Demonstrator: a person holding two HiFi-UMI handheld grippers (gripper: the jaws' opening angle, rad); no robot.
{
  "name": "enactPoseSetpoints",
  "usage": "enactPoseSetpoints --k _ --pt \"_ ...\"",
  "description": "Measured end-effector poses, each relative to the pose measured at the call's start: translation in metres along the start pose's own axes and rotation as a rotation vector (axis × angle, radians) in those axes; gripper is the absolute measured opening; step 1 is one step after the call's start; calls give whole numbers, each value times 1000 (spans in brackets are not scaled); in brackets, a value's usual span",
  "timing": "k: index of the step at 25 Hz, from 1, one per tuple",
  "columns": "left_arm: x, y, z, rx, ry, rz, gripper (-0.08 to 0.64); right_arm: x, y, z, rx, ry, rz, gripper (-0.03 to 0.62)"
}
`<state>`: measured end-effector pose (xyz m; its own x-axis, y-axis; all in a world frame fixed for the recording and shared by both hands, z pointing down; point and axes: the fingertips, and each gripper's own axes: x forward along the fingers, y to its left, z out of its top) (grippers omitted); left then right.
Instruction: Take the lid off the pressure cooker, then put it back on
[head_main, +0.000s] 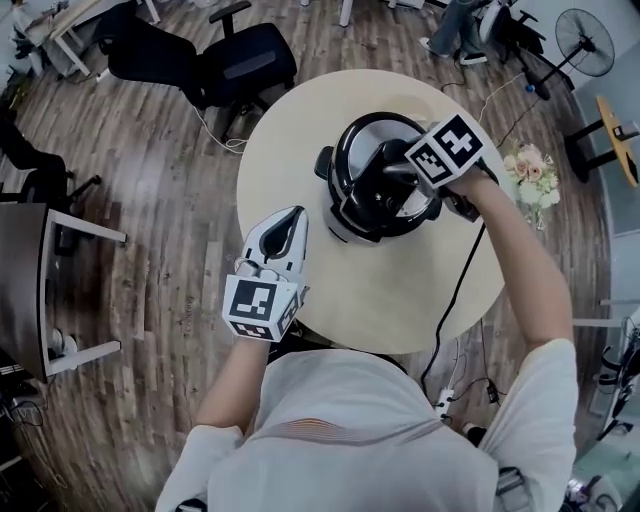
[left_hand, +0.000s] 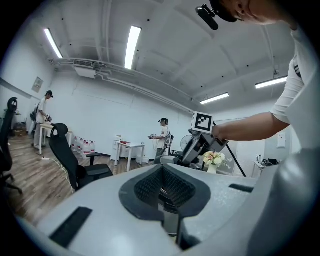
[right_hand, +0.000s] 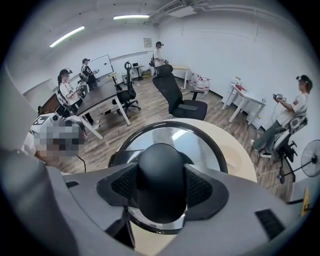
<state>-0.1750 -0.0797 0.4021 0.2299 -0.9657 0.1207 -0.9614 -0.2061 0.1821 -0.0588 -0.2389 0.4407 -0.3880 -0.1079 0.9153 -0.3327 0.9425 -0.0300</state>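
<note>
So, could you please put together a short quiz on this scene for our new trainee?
1. Multiple choice: what is the right gripper shut on?
A) nothing
B) the lid's black knob
C) a chair
2. True or false: the left gripper is shut, with nothing between its jaws.
3. Fill in the gap: the pressure cooker stands on a round, pale ____.

Key:
1. B. Both pads press on the knob's sides.
2. True. It hangs over the near left edge of the table, apart from the cooker.
3. table
</note>
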Motion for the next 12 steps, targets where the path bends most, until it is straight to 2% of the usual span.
enactPoseSetpoints --k 5,12 --pt "-4 11 -5 -25 -9 14 5 23 -4 4 41 65 10 280" --pt "4 12 -4 -36 -19 -5 5 37 -8 0 85 119 1 279"
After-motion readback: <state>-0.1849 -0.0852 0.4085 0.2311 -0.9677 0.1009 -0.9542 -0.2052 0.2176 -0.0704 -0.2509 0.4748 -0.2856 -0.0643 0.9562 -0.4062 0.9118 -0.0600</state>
